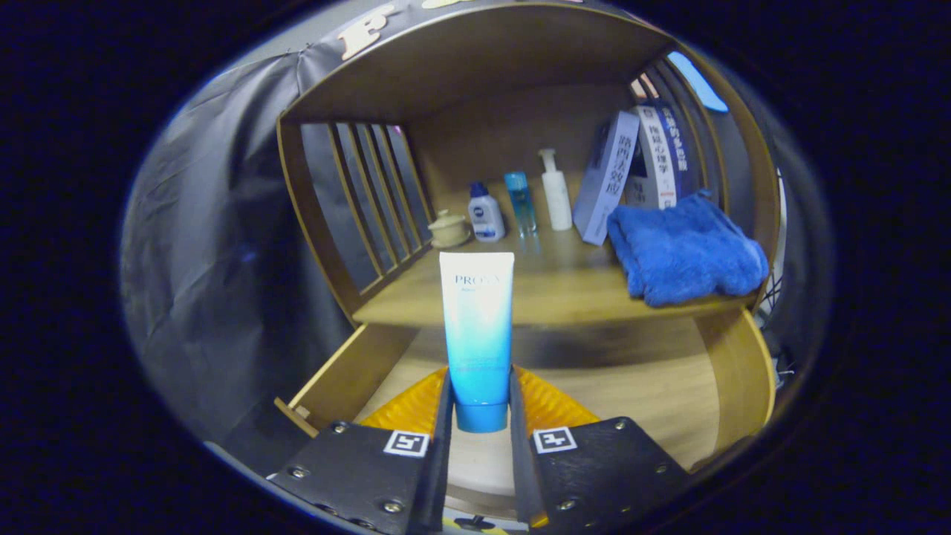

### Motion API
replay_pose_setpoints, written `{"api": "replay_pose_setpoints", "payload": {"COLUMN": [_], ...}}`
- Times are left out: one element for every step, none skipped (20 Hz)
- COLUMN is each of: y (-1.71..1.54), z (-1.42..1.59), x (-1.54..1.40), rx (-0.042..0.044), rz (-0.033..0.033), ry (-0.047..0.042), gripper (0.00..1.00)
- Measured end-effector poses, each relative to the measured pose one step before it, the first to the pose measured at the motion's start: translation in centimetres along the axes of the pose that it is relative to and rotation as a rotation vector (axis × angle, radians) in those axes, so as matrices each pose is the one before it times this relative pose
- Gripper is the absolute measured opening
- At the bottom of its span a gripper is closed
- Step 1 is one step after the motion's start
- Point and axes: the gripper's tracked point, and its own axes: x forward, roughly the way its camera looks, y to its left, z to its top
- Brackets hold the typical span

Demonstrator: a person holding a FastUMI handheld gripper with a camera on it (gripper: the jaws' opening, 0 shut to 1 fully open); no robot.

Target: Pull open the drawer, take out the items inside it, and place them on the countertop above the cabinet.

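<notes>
Tube (476, 327) of cream, blue-to-white, stands cap-down betw. the two fingers of the gripper (480, 405); both fingers press its lower part just above the cap, so the tool is pinched on it. Drawer (349, 371) is pulled out below, its wooden floor bare as far as I can see, w/ the tube held up above it and just short of the countertop (550, 290) edge. Looks like the carry step: item is out of the drawer, not yet set down.

On the countertop, beyond the fingers: small lidded pot (449, 227), white-and-blue bottle (486, 214), clear blue bottle (520, 202), white pump bottle (556, 190), leaning books (631, 167), blue towel (687, 249) at the front on the far side. Front-centre of the top is bare wood.

Next move, prob.: lift a bit more, go fwd over the edge, lower the tube onto that bare patch near the towel but apart from it, then release. Cap is narrow, so it may tip when let go; keep it upright or lay it flat.
</notes>
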Motion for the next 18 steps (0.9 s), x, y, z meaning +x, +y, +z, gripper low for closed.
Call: {"api": "replay_pose_setpoints", "payload": {"y": [-0.253,0.065,-0.022,-0.084,-0.303,-0.215,0.035,-0.108,0.027,-0.181,-0.488,-0.502,-0.429,0.000,0.261,0.180,-0.039,-0.017], "z": [1.184,0.993,1.122,0.937,0.577,0.667,0.367,0.462,0.323,0.226,0.131,-0.338,-0.431,-0.251,-0.424,-0.288,-0.426,-0.315], "x": [0.206,0.481,0.639,0.797,0.685,0.922,0.978,0.989,1.080,1.005,1.106,1.109,0.900,0.943,0.820,0.938,0.667,0.722], "rx": [-0.00398,-0.00074,0.00359,0.00485,0.00436,0.00451,0.00446,0.00712,0.00244,-0.00486,-0.00331,-0.01169,-0.01739,-0.01366,-0.00746,-0.00065,0.00168,0.00248], "rz": [-0.01553,-0.01074,-0.00881,-0.01416,-0.02710,-0.01941,-0.01091,-0.01399,-0.00825,-0.01328,-0.02024,-0.02992,-0.02709,-0.00814,-0.00124,-0.00410,-0.01075,-0.01036], "ry": [-0.01803,-0.01134,-0.01532,-0.00470,0.00150,0.00106,0.00406,-0.00059,0.00097,0.00942,0.01032,0.02265,0.02458,0.00973,0.00989,0.00511,0.01292,0.00907], "gripper": [0.37,0.37,0.37,0.37,0.37,0.37,0.37,0.37,0.37,0.37,0.37,0.37,0.37,0.37,0.37,0.37,0.37,0.37]}}
